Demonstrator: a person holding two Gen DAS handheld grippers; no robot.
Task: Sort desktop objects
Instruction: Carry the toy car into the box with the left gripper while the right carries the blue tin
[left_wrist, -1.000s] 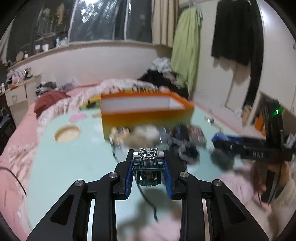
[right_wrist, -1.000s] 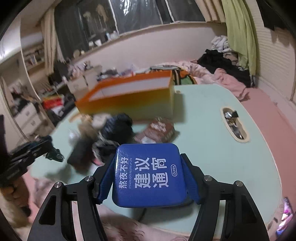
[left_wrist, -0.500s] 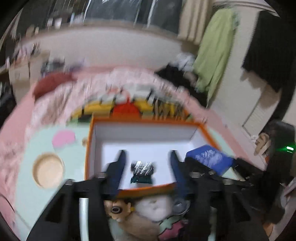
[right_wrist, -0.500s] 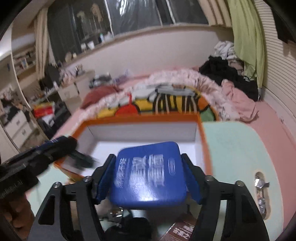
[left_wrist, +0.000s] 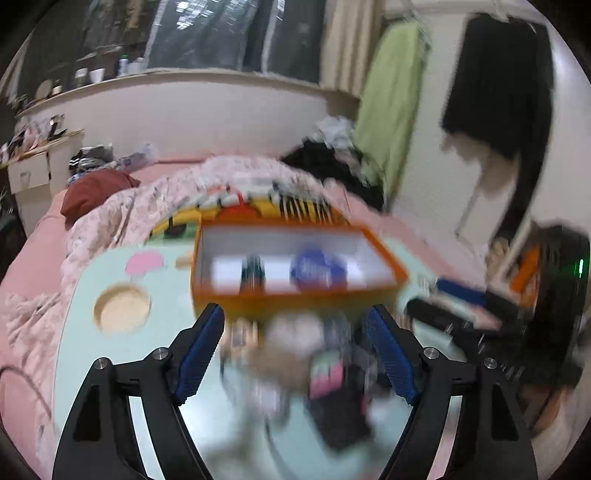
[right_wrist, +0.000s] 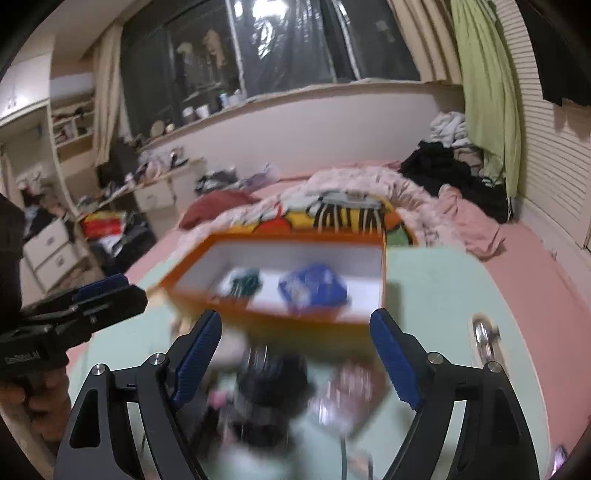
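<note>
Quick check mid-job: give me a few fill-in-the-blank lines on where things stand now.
1. The blue square pack lies inside the ____ box.
2. The tongs of the left gripper stand ____, holding nothing.
3. The right gripper holds ____.
4. The remaining clutter lies on the pale ____ tabletop.

Missing words: orange; open; nothing; green

An orange box (right_wrist: 295, 321) with white lining sits on the pale green bench (right_wrist: 443, 295), holding a blue square packet (right_wrist: 314, 288) at right and a small dark green item (right_wrist: 245, 282) at left; blurred clutter (right_wrist: 280, 387) lies nearer.
</note>
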